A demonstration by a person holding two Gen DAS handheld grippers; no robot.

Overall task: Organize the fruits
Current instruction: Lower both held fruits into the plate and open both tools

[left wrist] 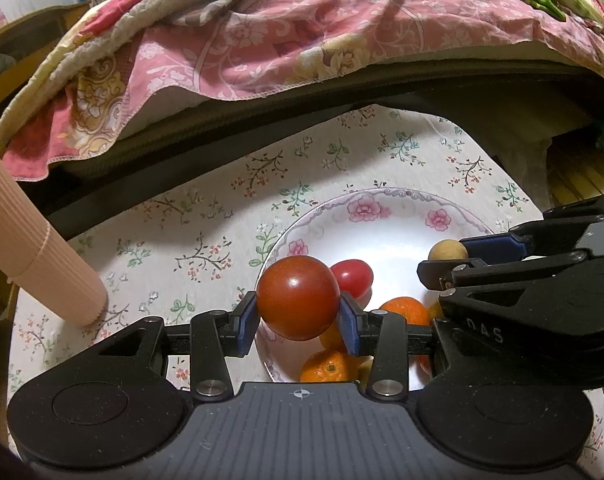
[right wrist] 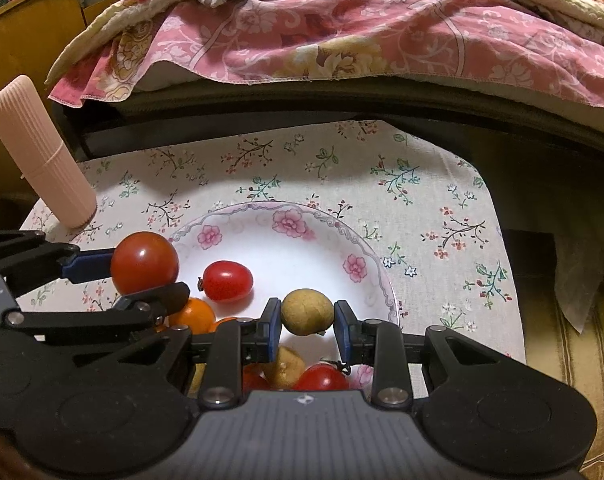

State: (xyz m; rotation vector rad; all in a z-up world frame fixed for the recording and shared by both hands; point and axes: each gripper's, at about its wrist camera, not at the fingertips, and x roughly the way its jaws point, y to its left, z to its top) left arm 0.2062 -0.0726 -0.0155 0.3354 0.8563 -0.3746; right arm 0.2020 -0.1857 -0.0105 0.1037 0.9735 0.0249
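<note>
Through my left wrist view, my left hand-held gripper (left wrist: 298, 316) is clamped on a big red tomato (left wrist: 298, 298), held over the near left rim of the flowered plate (left wrist: 382, 204). In the plate lie a smaller red tomato (left wrist: 352, 278) and some oranges (left wrist: 406, 310); my right hand-held gripper (left wrist: 442, 262) reaches in from the right around a tan fruit (left wrist: 447, 250). Through my right wrist view, that gripper's pads sit either side of the tan fruit (right wrist: 307, 312); the left pad touches it, the right shows a sliver of gap, so I cannot tell whether the grip is firm. Beneath it lie another tan fruit (right wrist: 288, 364) and a red tomato (right wrist: 322, 378). I judge the sorting barely begun: most fruit is still mixed on the plate, and no second dish is visible. A ribbed pink tube (right wrist: 42, 152) leans on the worktop (right wrist: 442, 200) at the left, and the bed's quilt (right wrist: 342, 32) overhangs behind; my two grippers crowd each other over the plate.
</note>
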